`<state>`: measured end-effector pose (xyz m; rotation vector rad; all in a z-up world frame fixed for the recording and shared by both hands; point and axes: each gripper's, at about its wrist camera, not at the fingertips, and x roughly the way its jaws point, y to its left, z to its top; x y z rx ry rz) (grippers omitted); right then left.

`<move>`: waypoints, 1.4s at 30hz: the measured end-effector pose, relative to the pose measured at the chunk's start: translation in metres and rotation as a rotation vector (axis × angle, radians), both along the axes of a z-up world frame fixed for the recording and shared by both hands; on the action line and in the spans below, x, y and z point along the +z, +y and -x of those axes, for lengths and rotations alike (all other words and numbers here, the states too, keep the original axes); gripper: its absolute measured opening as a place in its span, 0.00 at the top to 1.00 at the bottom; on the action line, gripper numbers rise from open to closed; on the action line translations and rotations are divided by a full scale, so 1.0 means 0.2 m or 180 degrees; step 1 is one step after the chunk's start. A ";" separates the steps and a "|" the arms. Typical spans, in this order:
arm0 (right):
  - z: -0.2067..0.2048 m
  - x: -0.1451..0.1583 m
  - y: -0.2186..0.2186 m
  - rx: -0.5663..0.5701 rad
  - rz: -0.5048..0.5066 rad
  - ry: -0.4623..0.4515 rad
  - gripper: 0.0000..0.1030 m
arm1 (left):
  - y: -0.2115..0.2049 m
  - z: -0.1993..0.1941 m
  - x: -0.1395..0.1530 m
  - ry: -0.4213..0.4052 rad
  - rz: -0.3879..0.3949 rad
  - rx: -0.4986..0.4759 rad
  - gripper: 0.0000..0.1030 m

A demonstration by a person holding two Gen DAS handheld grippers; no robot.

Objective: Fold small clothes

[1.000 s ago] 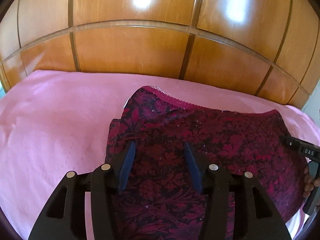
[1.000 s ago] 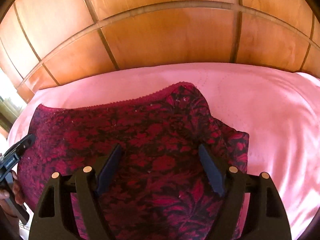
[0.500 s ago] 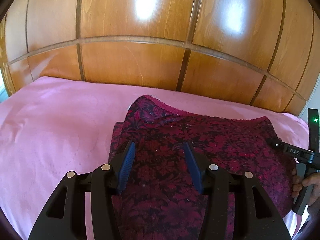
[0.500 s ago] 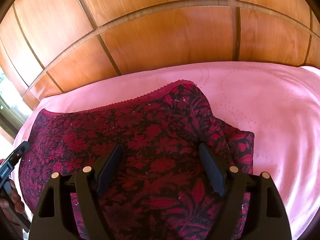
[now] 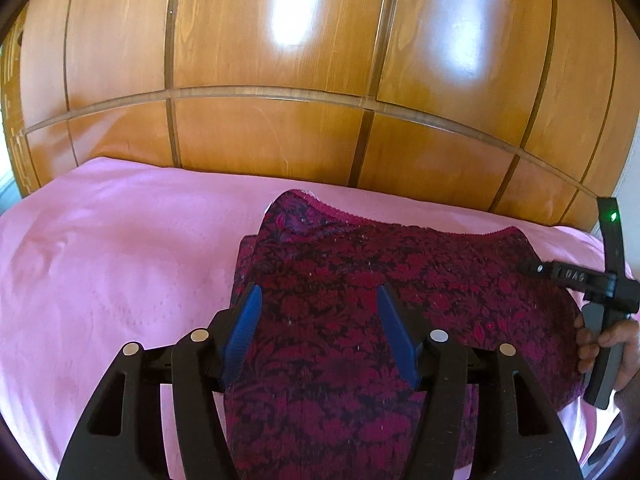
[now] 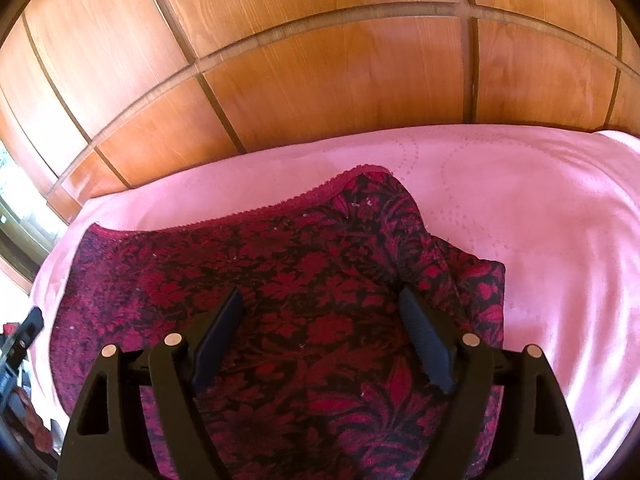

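A dark red floral garment [image 5: 400, 280] [image 6: 280, 272] lies spread on the pink bedspread [image 5: 120, 260], its lace-trimmed edge toward the wooden panels. Its left side is folded in, which leaves a doubled flap. My left gripper [image 5: 319, 292] hovers over the garment's left part. Its blue-padded jaws are opening and the pads press on nothing. My right gripper [image 6: 321, 298] hangs over the right part, jaws wide and still spreading slightly, with cloth below them and none pinched. The left wrist view also catches the right gripper [image 5: 592, 280] at the garment's right edge, held by a hand [image 5: 608, 340].
Glossy wooden panels [image 5: 280, 140] [image 6: 320, 80] rise right behind the bed's far edge. Bare pink bedspread [image 6: 520, 200] stretches to both sides of the garment. A bright window strip [image 6: 16, 208] shows at the far left of the right wrist view.
My left gripper has pulled back and risen, so more of the panels shows, and its jaws have spread wider. The right gripper has barely shifted. The garment lies as before.
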<state>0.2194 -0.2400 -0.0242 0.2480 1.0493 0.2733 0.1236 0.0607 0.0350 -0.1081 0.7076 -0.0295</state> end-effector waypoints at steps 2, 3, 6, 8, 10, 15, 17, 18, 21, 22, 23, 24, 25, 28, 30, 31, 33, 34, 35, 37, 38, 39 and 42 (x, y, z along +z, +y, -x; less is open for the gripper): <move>0.01 0.02 -0.02 -0.0015 -0.0046 -0.0016 0.20 | 0.00 0.02 -0.01 0.0010 0.0014 0.0001 0.43; 0.02 0.03 -0.03 -0.0027 -0.0062 -0.0025 0.19 | 0.01 0.03 -0.01 0.0014 0.0023 -0.0002 0.43; 0.06 0.08 -0.07 -0.0071 -0.0117 -0.0068 0.19 | 0.01 0.07 -0.02 0.0039 0.0017 0.0019 0.43; 0.10 0.10 -0.11 -0.0119 -0.0143 -0.0106 0.19 | 0.03 0.10 -0.03 0.0061 0.0081 0.0032 0.43; 0.14 0.11 -0.16 -0.0183 -0.0173 -0.0111 0.20 | 0.04 0.13 -0.04 0.0067 0.0128 0.0023 0.43; 0.28 0.08 -0.34 -0.0401 -0.0248 0.0006 0.22 | 0.06 0.20 -0.09 0.0118 0.0076 -0.0007 0.43; 0.35 0.04 -0.40 -0.0413 -0.0401 0.0117 0.26 | 0.06 0.20 -0.14 0.0242 0.0039 0.0045 0.43; 0.37 0.02 -0.42 -0.0410 -0.0389 0.0173 0.31 | 0.08 0.18 -0.17 0.0330 0.0030 0.0072 0.43; 0.43 -0.05 -0.43 -0.0350 -0.0353 0.0287 0.51 | 0.15 0.14 -0.28 0.0616 0.0272 0.0167 0.36; 0.45 -0.06 -0.43 -0.0335 -0.0381 0.0281 0.51 | 0.17 0.14 -0.29 0.0651 0.0353 0.0206 0.34; 0.46 -0.06 -0.43 -0.0333 -0.0357 0.0267 0.51 | 0.20 0.15 -0.30 0.0671 0.0475 0.0239 0.34; 0.46 -0.07 -0.44 -0.0339 -0.0381 0.0281 0.51 | 0.21 0.15 -0.29 0.0669 0.0528 0.0256 0.34; 0.46 -0.08 -0.45 -0.0364 -0.0455 0.0309 0.49 | 0.21 0.16 -0.28 0.0641 0.0534 0.0270 0.34; 0.46 -0.07 -0.47 -0.0415 -0.0572 0.0273 0.22 | 0.20 0.22 -0.21 0.0491 0.0432 0.0276 0.34; 0.46 -0.07 -0.52 -0.0473 -0.0635 0.0251 0.21 | 0.19 0.27 -0.15 0.0352 0.0394 0.0237 0.34; 0.45 -0.08 -0.53 -0.0478 -0.0670 0.0249 0.21 | 0.19 0.28 -0.13 0.0302 0.0370 0.0228 0.34; 0.45 -0.09 -0.54 -0.0474 -0.0717 0.0242 0.21 | 0.17 0.31 -0.08 0.0204 0.0369 0.0175 0.34; 0.44 -0.10 -0.54 -0.0474 -0.0755 0.0239 0.23 | 0.16 0.32 -0.07 0.0165 0.0392 0.0135 0.34; 0.44 -0.10 -0.55 -0.0473 -0.0780 0.0232 0.24 | 0.14 0.34 -0.05 0.0115 0.0406 0.0072 0.34; 0.43 -0.11 -0.56 -0.0481 -0.0812 0.0183 0.28 | 0.11 0.33 -0.03 0.0090 0.0395 -0.0057 0.34; 0.42 -0.10 -0.57 -0.0481 -0.0853 0.0152 0.28 | 0.07 0.33 -0.03 0.0100 0.0391 -0.0155 0.34; 0.41 -0.11 -0.58 -0.0485 -0.0865 0.0126 0.28 | 0.04 0.32 -0.04 0.0135 0.0398 -0.0255 0.34; 0.36 -0.13 -0.57 -0.0463 -0.0912 0.0135 0.28 | -0.04 0.31 -0.08 0.0252 0.0386 -0.0422 0.34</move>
